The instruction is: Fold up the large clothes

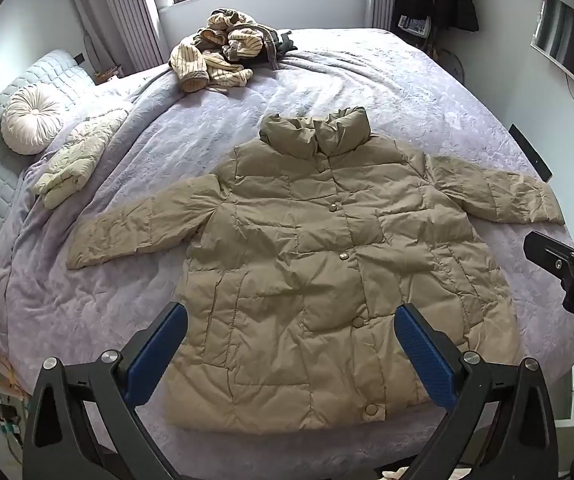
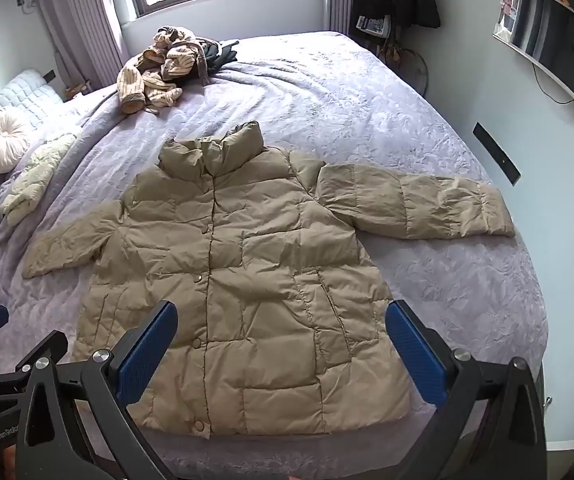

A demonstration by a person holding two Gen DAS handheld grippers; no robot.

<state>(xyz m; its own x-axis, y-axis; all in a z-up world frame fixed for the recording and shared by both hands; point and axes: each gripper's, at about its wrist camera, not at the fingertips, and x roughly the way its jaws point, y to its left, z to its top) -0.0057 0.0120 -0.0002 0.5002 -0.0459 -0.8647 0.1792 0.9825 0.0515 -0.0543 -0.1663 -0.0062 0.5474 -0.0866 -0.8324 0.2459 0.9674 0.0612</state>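
Khaki puffer coat (image 1: 319, 264) lies flat, buttoned, sleeves spread, mid-bed (image 1: 427, 92), collar toward 12 o'clock. Left tool (image 1: 291, 350) and right tool (image 2: 281, 344) hover above its hem, jaws wide, empty.

The khaki puffer jacket (image 1: 319, 264) lies flat across the near half of the bed (image 1: 427, 92), sleeves spread. Beyond its collar the purple cover lies bare up to a heap of striped clothes (image 1: 215, 56). Left of the jacket, bare cover reaches a folded pale quilt (image 1: 75, 160) and round cushion (image 1: 31, 120).
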